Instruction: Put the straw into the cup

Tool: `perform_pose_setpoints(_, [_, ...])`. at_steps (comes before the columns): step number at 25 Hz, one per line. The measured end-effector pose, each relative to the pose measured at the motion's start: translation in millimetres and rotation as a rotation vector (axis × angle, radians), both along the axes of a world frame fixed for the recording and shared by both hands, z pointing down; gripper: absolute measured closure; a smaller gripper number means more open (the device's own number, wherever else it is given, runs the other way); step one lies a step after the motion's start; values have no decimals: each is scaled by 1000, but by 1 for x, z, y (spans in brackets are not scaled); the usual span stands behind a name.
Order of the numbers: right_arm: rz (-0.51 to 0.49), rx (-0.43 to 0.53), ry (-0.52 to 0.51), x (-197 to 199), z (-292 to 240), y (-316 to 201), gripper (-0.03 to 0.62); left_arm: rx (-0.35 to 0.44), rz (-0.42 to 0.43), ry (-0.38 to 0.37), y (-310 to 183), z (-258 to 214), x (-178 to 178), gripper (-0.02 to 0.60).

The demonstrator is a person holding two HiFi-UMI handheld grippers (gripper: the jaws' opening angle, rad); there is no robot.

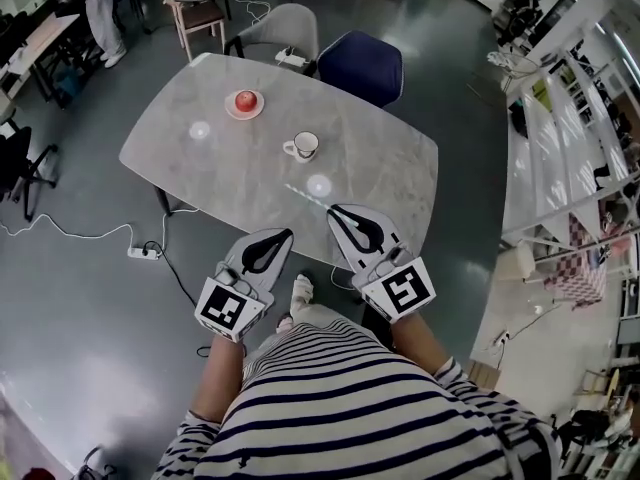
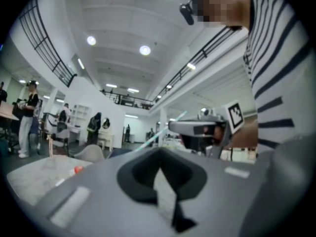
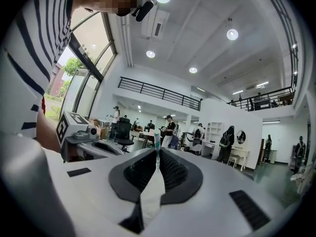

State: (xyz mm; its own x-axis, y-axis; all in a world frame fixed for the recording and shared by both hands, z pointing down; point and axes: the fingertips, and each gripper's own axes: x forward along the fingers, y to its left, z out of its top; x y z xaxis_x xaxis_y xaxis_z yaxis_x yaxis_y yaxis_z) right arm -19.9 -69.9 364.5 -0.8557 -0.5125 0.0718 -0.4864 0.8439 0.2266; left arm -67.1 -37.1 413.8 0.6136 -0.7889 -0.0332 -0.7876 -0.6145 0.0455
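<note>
A white cup (image 1: 303,146) with a handle stands upright near the middle of the grey marble table (image 1: 200,183). My right gripper (image 1: 333,210) hovers at the table's near edge, shut on a thin pale straw (image 1: 307,197) that sticks out toward the cup. In the right gripper view the straw (image 3: 157,143) rises from between the closed jaws of that gripper (image 3: 157,153). My left gripper (image 1: 286,234) is beside it, just off the table's near edge, jaws together and holding nothing. The left gripper view looks along that gripper (image 2: 159,150) to the straw (image 2: 157,134) and the right gripper (image 2: 200,128).
A pink plate with a red fruit (image 1: 245,103) sits on the table's far side. A blue chair (image 1: 362,66) and a grey chair (image 1: 280,30) stand behind the table. A power strip and cables (image 1: 143,252) lie on the floor at left. Shelving (image 1: 580,138) lines the right.
</note>
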Motion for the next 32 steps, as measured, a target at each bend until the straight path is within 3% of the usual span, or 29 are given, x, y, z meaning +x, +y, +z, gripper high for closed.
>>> perform_pose_setpoints(15, [12,-39,-44,-8,7,-101,571,-16,63,-65,-106,3,4,574])
perform_pose_setpoints(32, [75,-101,11,7,25,-183,571,14,174,-123,-185,-12,33,574])
